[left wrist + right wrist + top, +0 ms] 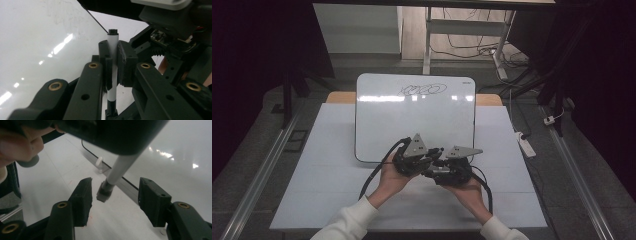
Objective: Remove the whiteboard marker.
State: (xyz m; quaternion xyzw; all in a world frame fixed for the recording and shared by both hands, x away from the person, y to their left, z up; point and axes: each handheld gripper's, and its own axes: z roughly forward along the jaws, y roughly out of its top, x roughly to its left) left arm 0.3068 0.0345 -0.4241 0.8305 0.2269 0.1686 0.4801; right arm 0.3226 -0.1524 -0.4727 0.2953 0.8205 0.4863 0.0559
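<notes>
the left gripper [113,67] was clamped tight on a white marker [112,45], just off the whiteboard's [412,117] near edge. the right gripper [113,195] had its jaws apart around the marker's dark end, pads not touching.

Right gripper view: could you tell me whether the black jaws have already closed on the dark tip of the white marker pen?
No, the right gripper stands open, with a clear gap on each side of the dark tip of the white marker pen.
</notes>
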